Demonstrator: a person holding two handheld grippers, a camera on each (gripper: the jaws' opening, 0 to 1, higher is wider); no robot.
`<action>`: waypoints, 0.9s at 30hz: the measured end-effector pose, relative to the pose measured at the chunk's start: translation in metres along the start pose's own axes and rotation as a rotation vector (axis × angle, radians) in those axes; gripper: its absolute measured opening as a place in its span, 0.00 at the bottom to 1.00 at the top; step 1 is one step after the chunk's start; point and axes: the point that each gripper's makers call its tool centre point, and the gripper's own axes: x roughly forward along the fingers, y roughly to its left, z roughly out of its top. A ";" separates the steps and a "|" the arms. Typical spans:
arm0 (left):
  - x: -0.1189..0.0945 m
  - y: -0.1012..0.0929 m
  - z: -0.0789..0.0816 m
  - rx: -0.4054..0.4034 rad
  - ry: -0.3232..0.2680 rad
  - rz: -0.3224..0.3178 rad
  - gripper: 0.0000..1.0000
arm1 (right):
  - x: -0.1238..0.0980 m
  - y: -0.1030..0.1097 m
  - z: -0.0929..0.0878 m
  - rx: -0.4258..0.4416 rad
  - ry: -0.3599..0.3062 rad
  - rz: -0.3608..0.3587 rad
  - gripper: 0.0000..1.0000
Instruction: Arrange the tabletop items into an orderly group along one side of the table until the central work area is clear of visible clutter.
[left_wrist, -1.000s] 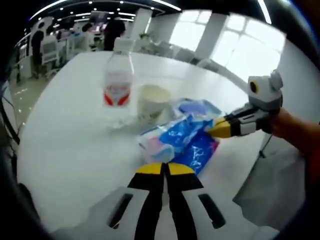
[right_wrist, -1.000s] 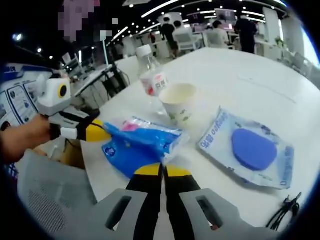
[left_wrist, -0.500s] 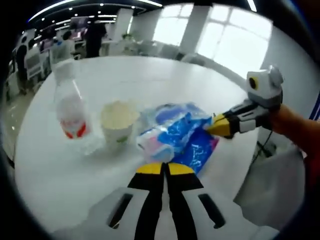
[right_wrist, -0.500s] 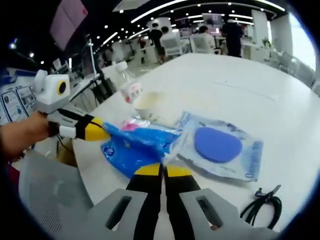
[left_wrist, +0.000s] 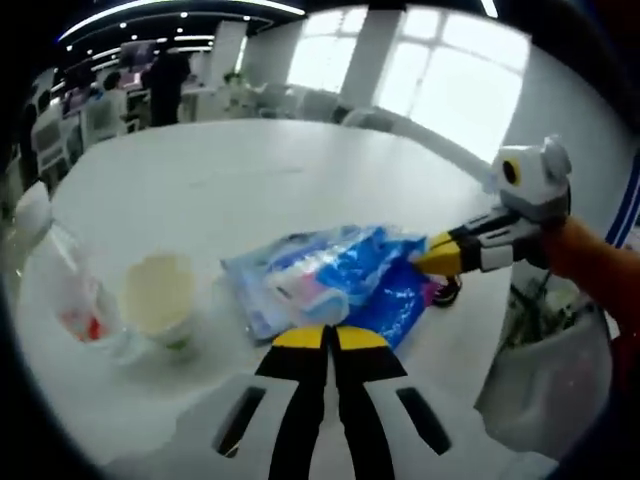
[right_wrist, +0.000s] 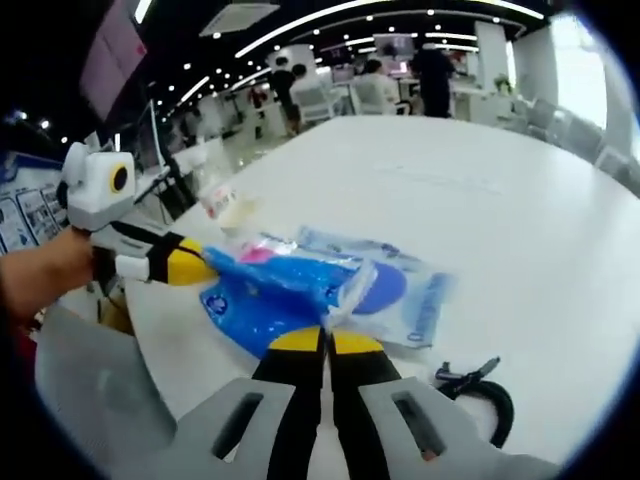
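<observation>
A crinkled blue plastic packet (left_wrist: 335, 275) hangs stretched between both grippers just above the white table (left_wrist: 230, 180). My left gripper (left_wrist: 325, 335) is shut on its near edge. My right gripper (left_wrist: 440, 255) enters from the right, shut on the far corner. In the right gripper view the same packet (right_wrist: 285, 275) runs from the left gripper (right_wrist: 195, 265) to my right gripper (right_wrist: 325, 338). A darker blue flat packet (right_wrist: 245, 315) lies under it. A clear packet with a round blue pad (right_wrist: 405, 295) lies partly behind the held one.
A paper cup (left_wrist: 158, 298) and a clear water bottle with a red label (left_wrist: 65, 290) stand at the left. A black cable (right_wrist: 478, 385) lies near the table edge. A grey chair (right_wrist: 90, 400) stands beside the table. People and desks fill the background.
Both grippers keep their hold on the blue packet. The views have swung, so cup and bottle now sit far left. The held packet now overlaps the clear packet with the blue pad.
</observation>
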 end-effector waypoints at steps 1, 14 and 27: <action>0.004 -0.003 0.002 0.000 -0.001 -0.004 0.00 | -0.002 -0.004 0.000 0.003 -0.003 -0.006 0.02; 0.056 -0.042 0.036 0.017 -0.019 -0.051 0.00 | -0.035 -0.068 -0.002 0.034 -0.040 -0.091 0.02; 0.103 -0.080 0.056 -0.010 -0.054 -0.098 0.00 | -0.059 -0.124 -0.013 0.030 -0.060 -0.180 0.02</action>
